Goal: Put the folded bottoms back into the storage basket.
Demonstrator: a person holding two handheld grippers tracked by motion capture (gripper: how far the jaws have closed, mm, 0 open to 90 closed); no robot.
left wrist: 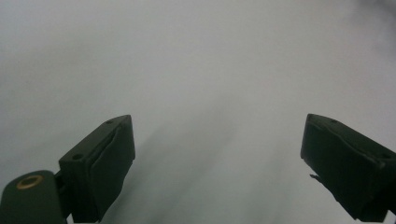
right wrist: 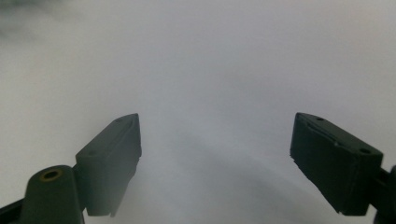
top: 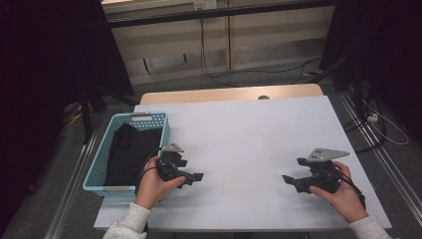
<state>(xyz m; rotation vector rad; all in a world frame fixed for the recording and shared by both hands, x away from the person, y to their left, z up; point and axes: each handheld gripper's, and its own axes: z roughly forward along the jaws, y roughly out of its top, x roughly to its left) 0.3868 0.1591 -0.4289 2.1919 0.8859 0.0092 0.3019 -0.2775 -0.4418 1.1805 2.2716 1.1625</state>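
Grippers both idle over bare white table (top: 249, 129): left gripper (top: 195, 177) jaws wide apart, nothing between them, just right of turquoise basket (top: 102, 157); right gripper (top: 290, 181) jaws also wide, empty, well apart near right edge. Black cloth (top: 130, 152) lies inside the basket, touched by neither
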